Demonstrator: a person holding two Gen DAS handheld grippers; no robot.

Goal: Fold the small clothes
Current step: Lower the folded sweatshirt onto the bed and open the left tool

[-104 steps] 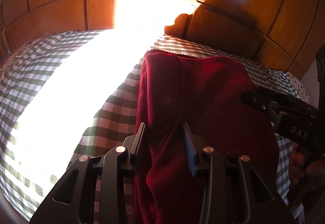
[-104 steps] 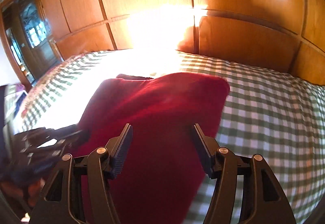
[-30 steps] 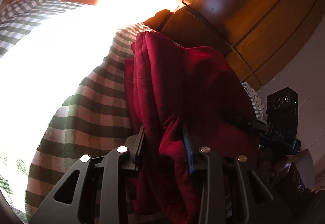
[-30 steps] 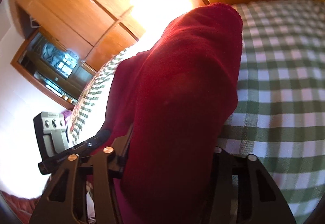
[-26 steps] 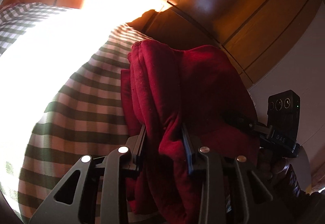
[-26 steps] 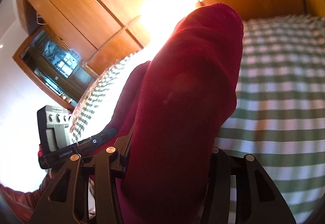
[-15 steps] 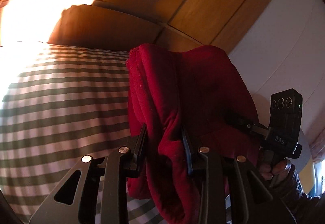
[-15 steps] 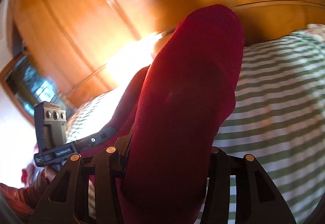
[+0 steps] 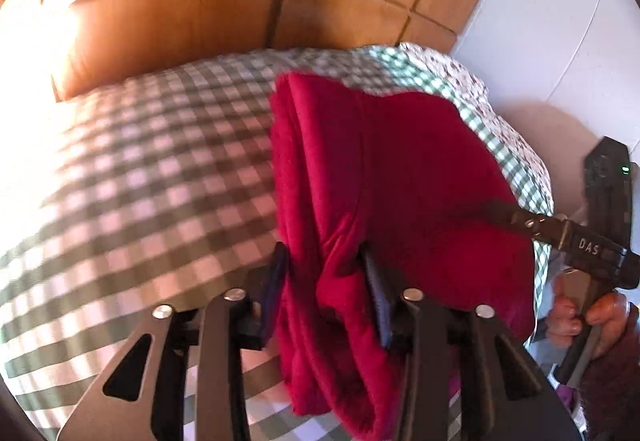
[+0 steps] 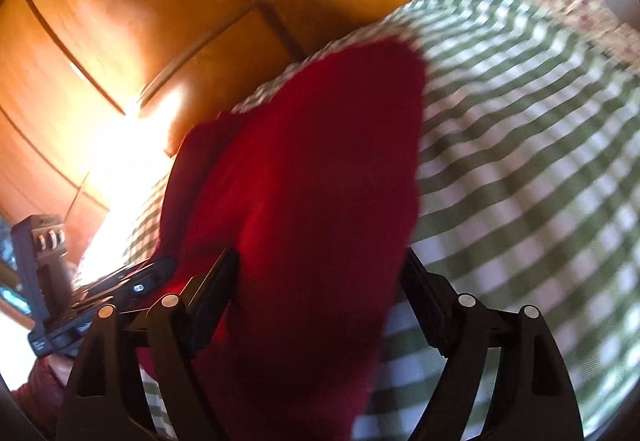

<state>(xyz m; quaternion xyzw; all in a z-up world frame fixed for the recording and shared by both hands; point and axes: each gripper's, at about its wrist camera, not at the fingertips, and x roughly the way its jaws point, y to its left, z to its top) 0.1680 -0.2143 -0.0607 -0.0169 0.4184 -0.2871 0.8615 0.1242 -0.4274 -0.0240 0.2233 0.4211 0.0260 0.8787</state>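
A folded dark red garment [image 9: 400,169] lies on the green-and-white checked bedspread [image 9: 160,181], near the bed's right edge. My left gripper [image 9: 324,277] has the garment's thick folded left side between its jaws, which are opening; the pads have eased off the cloth. In the right wrist view the same garment [image 10: 312,161] fills the gap of my right gripper [image 10: 320,265], whose jaws are opening wide and stand clear of the cloth on both sides. Each gripper shows in the other's view, at the garment's near corners.
A wooden panelled headboard [image 9: 180,13] rises just behind the bed. A white wall [image 9: 540,21] stands to the right, past the bed's floral-trimmed edge [image 9: 460,77]. A person's hand [image 9: 580,317] holds the right gripper's handle. Strong sunlight washes out the left side.
Both grippers carried the red garment sideways across the bed towards its right edge by the wall. Their jaws, clamped on the cloth before, now stand wider, the right ones most.
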